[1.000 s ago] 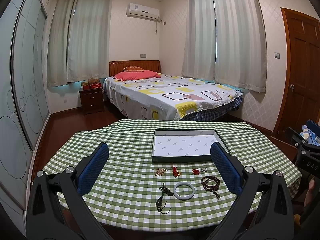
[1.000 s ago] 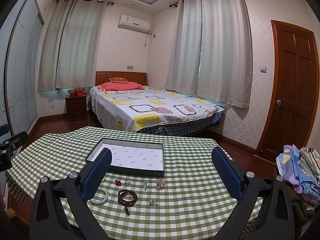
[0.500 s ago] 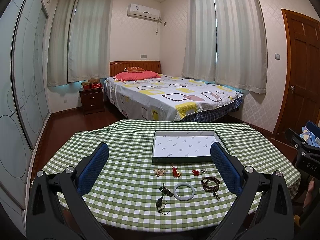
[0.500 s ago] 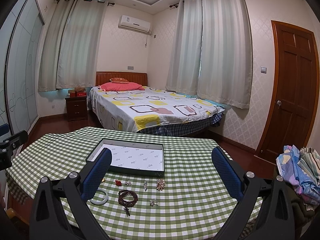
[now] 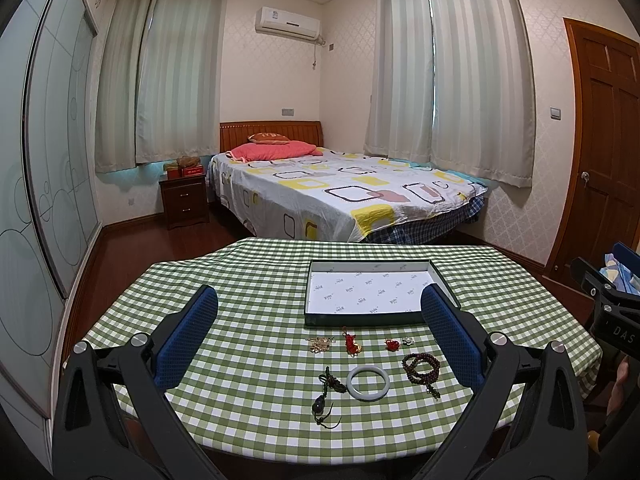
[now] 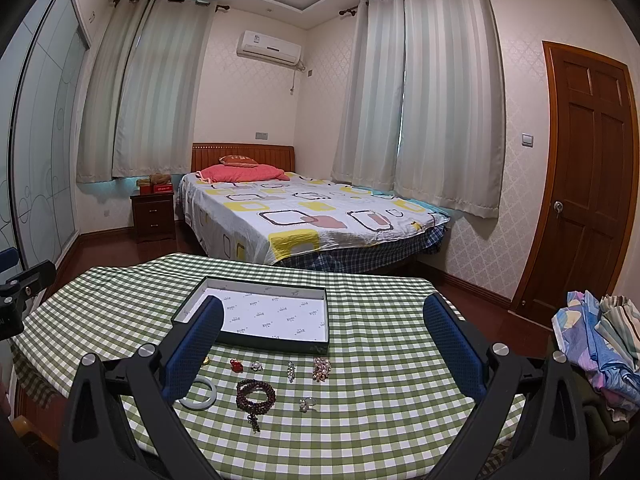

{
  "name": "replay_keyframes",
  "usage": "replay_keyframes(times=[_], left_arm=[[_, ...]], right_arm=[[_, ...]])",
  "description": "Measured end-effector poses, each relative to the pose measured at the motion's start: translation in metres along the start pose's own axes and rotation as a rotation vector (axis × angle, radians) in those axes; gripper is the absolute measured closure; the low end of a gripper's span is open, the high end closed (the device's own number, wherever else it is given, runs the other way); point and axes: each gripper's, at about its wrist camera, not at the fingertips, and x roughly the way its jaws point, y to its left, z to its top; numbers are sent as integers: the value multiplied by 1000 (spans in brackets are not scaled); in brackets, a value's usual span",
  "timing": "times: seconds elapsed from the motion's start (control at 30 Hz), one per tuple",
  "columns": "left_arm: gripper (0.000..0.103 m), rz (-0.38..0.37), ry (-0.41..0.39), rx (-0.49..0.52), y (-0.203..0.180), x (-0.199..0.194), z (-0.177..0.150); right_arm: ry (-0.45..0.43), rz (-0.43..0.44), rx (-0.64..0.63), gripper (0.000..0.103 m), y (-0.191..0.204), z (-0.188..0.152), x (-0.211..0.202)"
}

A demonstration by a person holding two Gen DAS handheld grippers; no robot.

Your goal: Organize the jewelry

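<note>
Both grippers hang above the near edge of the worktop [image 5: 248, 280] with fingers spread wide and nothing between them: the left gripper [image 5: 320, 340] looks over the bangle [image 5: 368, 384] and the dark pendant [image 5: 326, 396], the right gripper [image 6: 320, 352] over the bead bracelet [image 6: 255, 397] and a small ring [image 6: 307, 404]. Beyond the fingers lies a row of small pieces, among them a red charm [image 5: 351, 345], a gold chain [image 5: 320, 345] and a pearl cluster [image 6: 321, 369], all on the cloth just in front of the tray [image 5: 306, 300]. The tray holds only its paper lining. Judging by this, nothing is sorted yet; every piece is left to move.
</note>
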Motion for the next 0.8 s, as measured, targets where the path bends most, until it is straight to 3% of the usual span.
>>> replay_keyframes(times=[0.8], left_arm=[[4, 3, 6, -8, 3, -1, 0]], right_arm=[[1, 2, 1, 6, -1, -1, 0]])
